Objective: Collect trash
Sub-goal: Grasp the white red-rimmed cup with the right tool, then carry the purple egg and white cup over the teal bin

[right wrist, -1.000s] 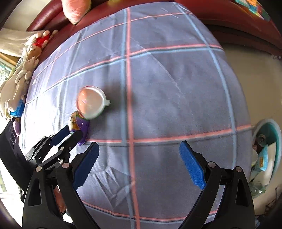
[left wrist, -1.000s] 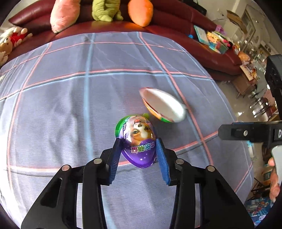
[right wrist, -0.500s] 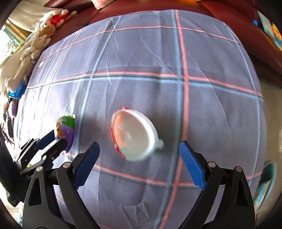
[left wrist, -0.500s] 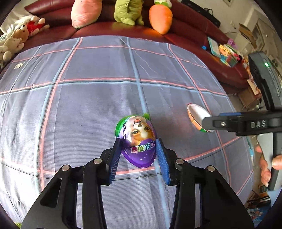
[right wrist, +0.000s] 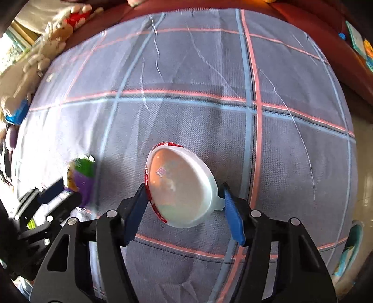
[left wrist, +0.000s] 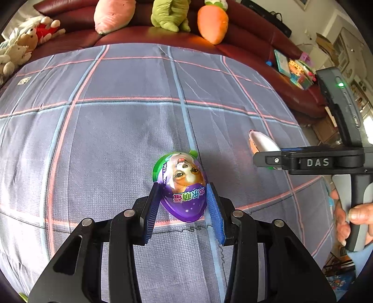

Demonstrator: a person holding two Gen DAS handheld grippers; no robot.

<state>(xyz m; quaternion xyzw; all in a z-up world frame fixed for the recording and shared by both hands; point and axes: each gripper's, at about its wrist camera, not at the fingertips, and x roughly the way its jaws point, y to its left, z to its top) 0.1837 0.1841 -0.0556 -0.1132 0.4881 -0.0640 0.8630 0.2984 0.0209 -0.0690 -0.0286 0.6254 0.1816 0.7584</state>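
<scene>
A purple and green egg-shaped capsule (left wrist: 184, 186) with a puppy picture sits between the blue pads of my left gripper (left wrist: 183, 188), which is shut on it just above the checked cloth (left wrist: 116, 139). The same capsule (right wrist: 81, 174) shows blurred at the left of the right wrist view. A white half-shell (right wrist: 184, 186) with a red rim lies tilted on the cloth. My right gripper (right wrist: 183, 190) points down over it, its jaws closing, with both pads touching the shell's edges. In the left wrist view the shell (left wrist: 261, 142) is partly hidden behind the right gripper's body (left wrist: 317, 162), held by a hand (left wrist: 356, 214).
A dark red sofa (left wrist: 256, 42) runs along the far and right edges of the cloth, with plush toys (left wrist: 21, 46), a pink cushion (left wrist: 114, 14), a green toy (left wrist: 170, 16) and a carrot cushion (left wrist: 213, 23). Books (left wrist: 293, 70) lie on it. A teal bin (right wrist: 349, 251) stands past the cloth's right edge.
My right gripper has come over the white half-shell and its jaws have narrowed onto it. My left gripper has carried the capsule away from the shell.
</scene>
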